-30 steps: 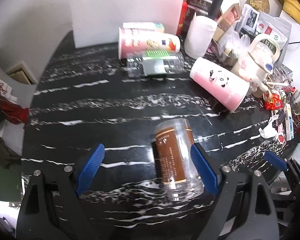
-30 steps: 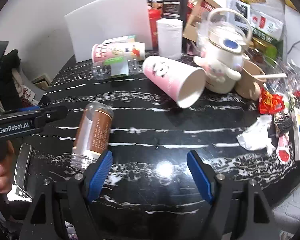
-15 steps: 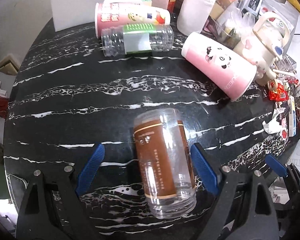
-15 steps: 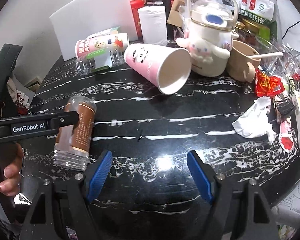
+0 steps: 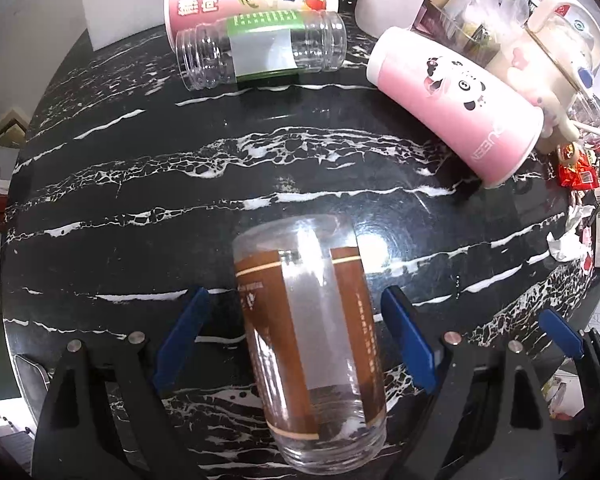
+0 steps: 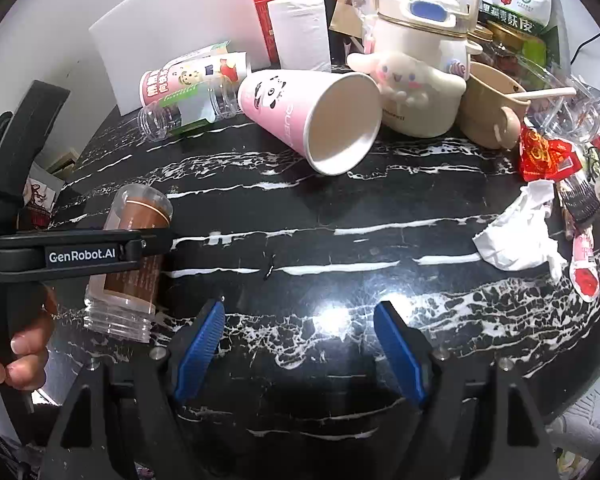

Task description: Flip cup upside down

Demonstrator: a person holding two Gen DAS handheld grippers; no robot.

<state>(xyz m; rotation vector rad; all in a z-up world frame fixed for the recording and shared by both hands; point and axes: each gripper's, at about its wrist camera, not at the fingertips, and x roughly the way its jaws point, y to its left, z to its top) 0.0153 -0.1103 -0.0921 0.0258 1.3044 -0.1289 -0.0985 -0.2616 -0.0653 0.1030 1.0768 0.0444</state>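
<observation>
Left gripper (image 5: pixel 296 332), jaws wide, has advanced to straddle the lying brown-label cup (image 5: pixel 312 344) near table's front edge; grasp next.

Blk marble table (image 5: pixel 140 168) w/ cups (image 5: pixel 452 114), jars (image 5: pixel 260 50).

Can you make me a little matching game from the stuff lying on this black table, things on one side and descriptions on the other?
Things:
1. brown-label jar
2. panda cup
3. green-label bottle
4. crumpled tissue

Descriptions:
A. pink, on its side
B. white, near the table's right edge
C. between the left gripper fingers
D. clear, beside a cartoon-print cup

Pairs: 1-C, 2-A, 3-D, 4-B
</observation>
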